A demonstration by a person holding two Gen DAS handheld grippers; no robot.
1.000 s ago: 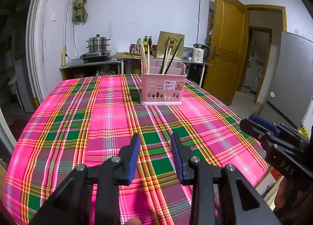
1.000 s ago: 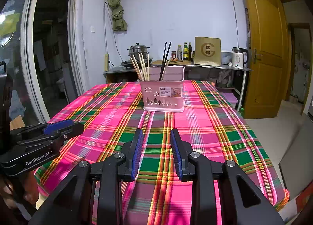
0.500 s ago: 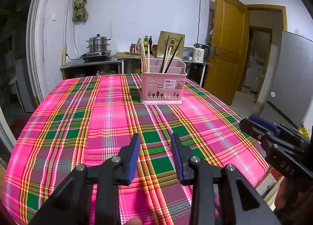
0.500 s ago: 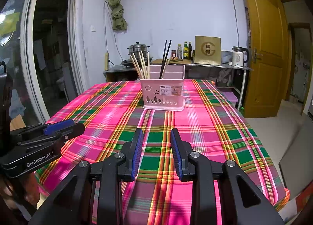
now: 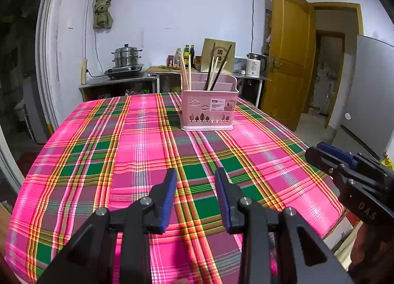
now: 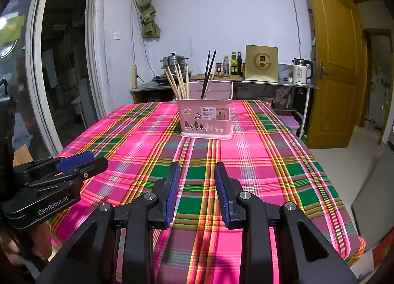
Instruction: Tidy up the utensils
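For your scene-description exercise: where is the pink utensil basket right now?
In both wrist views the pink utensil basket stands upright toward the far end of the plaid tablecloth, ahead of both grippers, holding chopsticks.

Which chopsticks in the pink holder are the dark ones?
The black pair in the holder's middle section; the pale wooden chopsticks stand at its left end.

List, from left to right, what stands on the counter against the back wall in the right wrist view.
Steamer pot → bottles → gold box → white kettle.
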